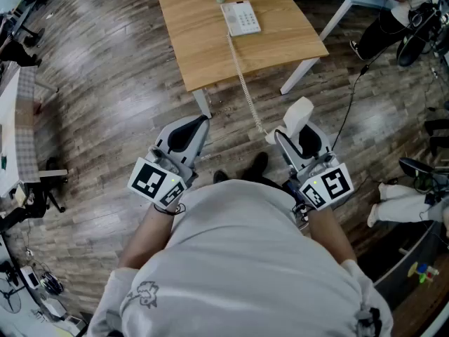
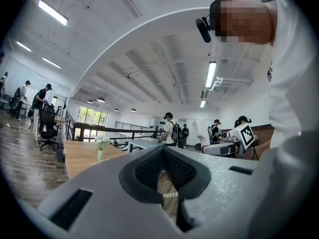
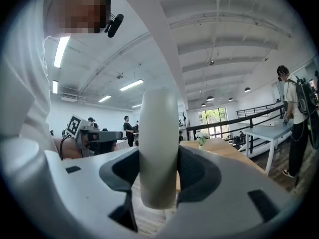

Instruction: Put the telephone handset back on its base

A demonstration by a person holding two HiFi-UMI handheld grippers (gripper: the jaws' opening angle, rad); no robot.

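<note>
Right claw (image 3: 159,163) grips the white handset (image 3: 158,118); left claw (image 2: 163,151) closed, empty; base (image 1: 240,17) lies on the table (image 1: 203,41).

The handset (image 3: 158,148) is smooth off-white plastic with a slight sheen. Both the left tongs (image 1: 186,135) and right tongs (image 1: 302,137) look like matt grey plastic, with black finely textured pads (image 2: 149,169). The far worktop (image 1: 210,48) is pale wood, pretty matt. The floor (image 1: 105,104) is grey-brown wood planks, kinda glossy where light hits.
</note>
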